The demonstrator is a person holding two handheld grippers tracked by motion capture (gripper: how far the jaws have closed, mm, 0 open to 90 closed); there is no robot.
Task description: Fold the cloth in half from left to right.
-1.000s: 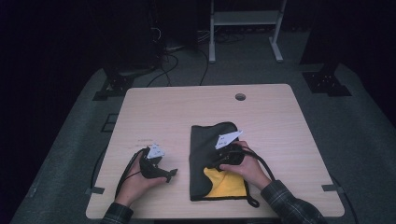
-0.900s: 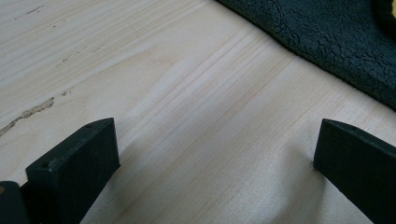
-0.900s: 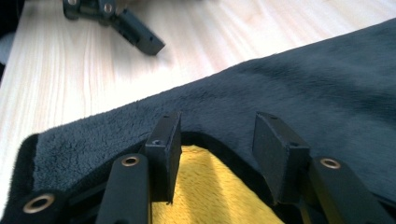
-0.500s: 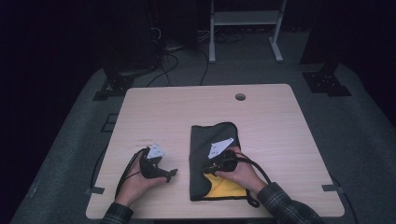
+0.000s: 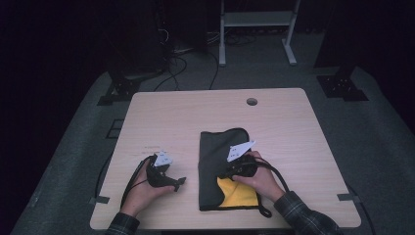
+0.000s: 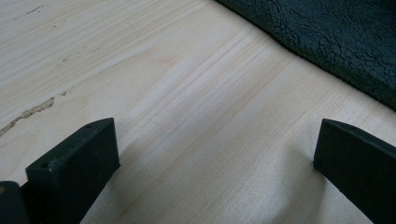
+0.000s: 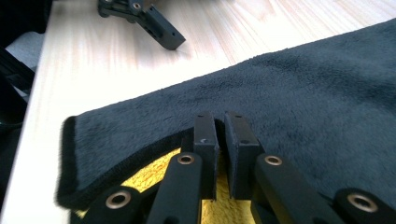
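Right now the right gripper (image 7: 220, 122) has its jaws pinched together on the edge of the dark fleece cloth (image 5: 220, 147), right where the dark layer is folded over the yellow underside (image 5: 235, 193). The cloth lies on the near-right part of the wooden table (image 5: 195, 112), w/ the yellow patch showing at its near end under the right hand (image 5: 259, 178). The left gripper (image 6: 210, 154) sits low over bare wood just beside the cloth's left edge, jaws wide apart, holding nothing.

Risks, as I judge them: the grip looks thin, just a lip of fleece btwn the pads, so a quick pull could let it slip out & the fold would flop back. Also, nothing pins the rest of the cloth, so dragging the edge may slide the whole thing across the table instead of folding it. Could also bunch the layers unevenly.
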